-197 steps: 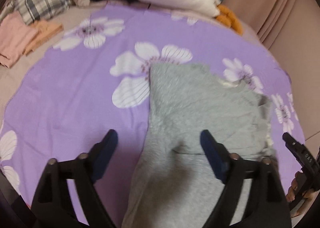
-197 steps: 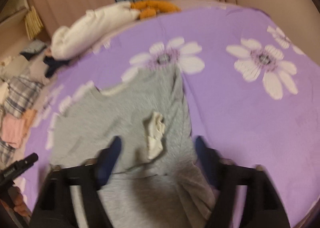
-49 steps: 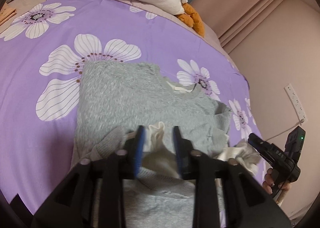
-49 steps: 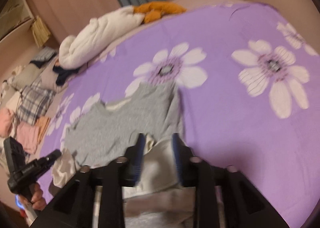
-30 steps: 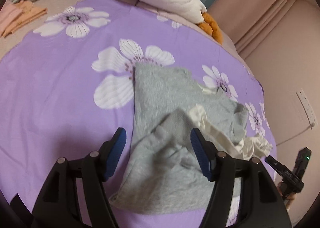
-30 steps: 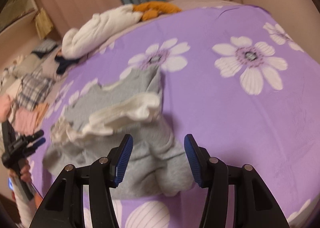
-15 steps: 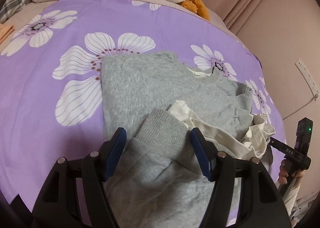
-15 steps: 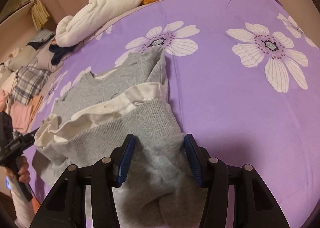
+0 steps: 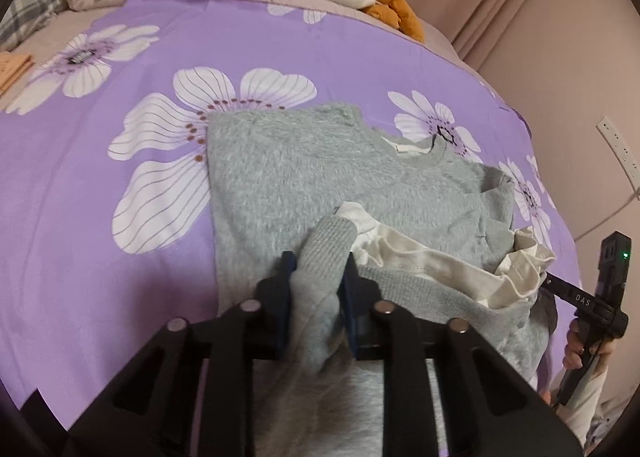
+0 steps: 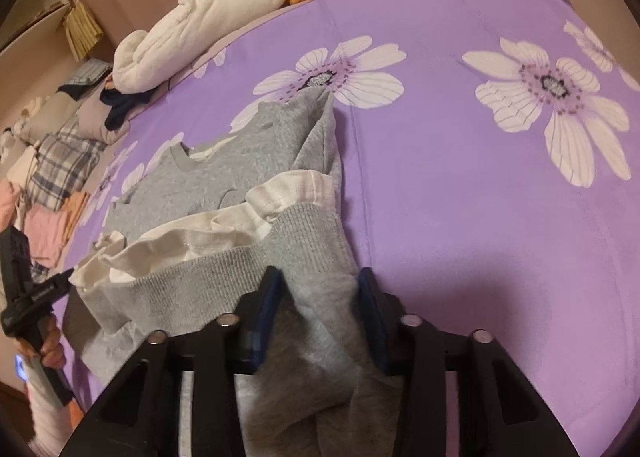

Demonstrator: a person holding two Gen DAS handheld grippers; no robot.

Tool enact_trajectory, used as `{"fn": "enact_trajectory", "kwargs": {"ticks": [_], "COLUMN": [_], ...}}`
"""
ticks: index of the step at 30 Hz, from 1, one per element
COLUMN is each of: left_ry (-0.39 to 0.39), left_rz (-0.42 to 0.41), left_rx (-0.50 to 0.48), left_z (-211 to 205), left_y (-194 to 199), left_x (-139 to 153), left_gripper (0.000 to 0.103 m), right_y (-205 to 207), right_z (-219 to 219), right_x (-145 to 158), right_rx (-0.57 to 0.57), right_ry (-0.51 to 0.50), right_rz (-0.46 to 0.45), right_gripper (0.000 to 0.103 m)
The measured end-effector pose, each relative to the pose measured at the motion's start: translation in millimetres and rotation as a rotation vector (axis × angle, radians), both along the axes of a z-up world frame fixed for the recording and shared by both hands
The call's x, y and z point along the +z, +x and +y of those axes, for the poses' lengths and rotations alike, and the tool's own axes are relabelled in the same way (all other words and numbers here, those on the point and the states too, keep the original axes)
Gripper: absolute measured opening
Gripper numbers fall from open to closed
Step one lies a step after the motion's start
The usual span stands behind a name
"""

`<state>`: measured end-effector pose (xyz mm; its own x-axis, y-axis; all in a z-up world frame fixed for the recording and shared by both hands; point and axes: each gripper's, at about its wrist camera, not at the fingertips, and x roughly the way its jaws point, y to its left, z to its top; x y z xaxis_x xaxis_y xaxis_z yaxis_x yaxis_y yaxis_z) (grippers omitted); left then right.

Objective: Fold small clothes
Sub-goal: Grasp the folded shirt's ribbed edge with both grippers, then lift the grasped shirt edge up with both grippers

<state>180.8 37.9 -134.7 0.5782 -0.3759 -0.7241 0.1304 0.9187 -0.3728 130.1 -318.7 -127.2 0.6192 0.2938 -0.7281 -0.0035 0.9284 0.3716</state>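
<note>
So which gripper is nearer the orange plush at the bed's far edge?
Left. In its view the left gripper grips the sweater's hem corner on the plush's side; the right gripper grips the opposite corner.

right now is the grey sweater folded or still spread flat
Partly folded: the grey sweater lies flat at the collar end, its ribbed hem doubled back over it, white lining showing.
</note>
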Motion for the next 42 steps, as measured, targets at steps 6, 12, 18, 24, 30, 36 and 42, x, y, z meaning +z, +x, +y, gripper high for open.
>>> {"fn": "enact_trajectory", "kwargs": {"ticks": [6, 12, 18, 24, 30, 36, 42], "left_ry": [-0.027, -0.070, -0.096, -0.097, -0.106, -0.120, -0.095], "left_rz": [-0.041, -0.123, -0.190, -0.225, -0.287, -0.329, -0.337], "left_rx": [0.076, 0.122, 0.126, 0.150, 0.175, 0.186, 0.205], "left_z": [1, 6, 13, 20, 26, 32, 34], "left_y": [-22, -49, -72, -85, -90, -70, -39], "left_x": [19, 46, 73, 85, 103, 121, 125], "left_gripper": [0.014, 0.014, 0.014, 0.014, 0.014, 0.014, 0.014], "right_y": [-15, -29, -47, -66, -64, -46, -21], "right_z": [2, -1, 2, 8, 9, 12, 18], "right_x": [16, 39, 62, 87, 108, 127, 139], "right_rx": [-0.028, -0.029, -0.030, 0.009, 0.007, -0.005, -0.021], "right_ry": [-0.042, -0.042, -0.010, -0.004, -0.016, -0.051, -0.083], "right_rz": [-0.054, -0.114, -0.189, -0.283, -0.342, -0.380, -0.408], "right_gripper": [0.016, 0.016, 0.015, 0.015, 0.015, 0.015, 0.015]}}
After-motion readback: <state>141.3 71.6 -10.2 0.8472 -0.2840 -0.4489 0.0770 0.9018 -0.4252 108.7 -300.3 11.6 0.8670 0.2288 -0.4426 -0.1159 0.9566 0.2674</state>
